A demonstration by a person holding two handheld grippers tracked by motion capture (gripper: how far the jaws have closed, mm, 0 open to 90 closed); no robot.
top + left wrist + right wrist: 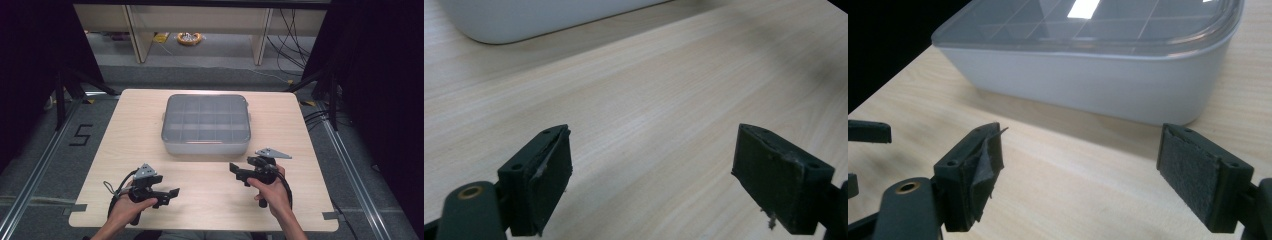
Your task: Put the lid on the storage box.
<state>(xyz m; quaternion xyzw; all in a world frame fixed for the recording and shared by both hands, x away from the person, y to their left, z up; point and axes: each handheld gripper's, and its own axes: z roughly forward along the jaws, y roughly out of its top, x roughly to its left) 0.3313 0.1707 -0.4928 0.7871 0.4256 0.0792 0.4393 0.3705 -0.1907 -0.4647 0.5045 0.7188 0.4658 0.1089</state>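
So the compartment box point(206, 125) is sitting a bit past the middle of the worktop point(125, 145), lid point(1108, 25) on and seated flat all the way around as far as I can see. White tub, clear lid, and through the lid you can see the grid of dividers. Can't tell if anything's in the cells. Its long axis runs left to right across my view.

Both my tongs are on my side of the box, pointing in toward each other more than at it. My right tongs point(234, 169) are the nearer pair, just beside the box's front right corner; my left tongs point(172, 192) are further back from its front wall, below the front left corner. So I'd guess the right hand gets there first, and the box lies ahead and slightly left of it.

Both pairs are spread wide with nothing between the pads, and they're not touching the box.

The right gripper view gives me the box's near wall and rounded corner up close, plus the lid's lip overhanging the tub, which the high view is too far off to show. It also catches bits of the left tongs at its left edge. The left gripper view gets bare wood and a sliver of the box's white wall point(539, 20) at the top. The high view is what shows the box's full outline.
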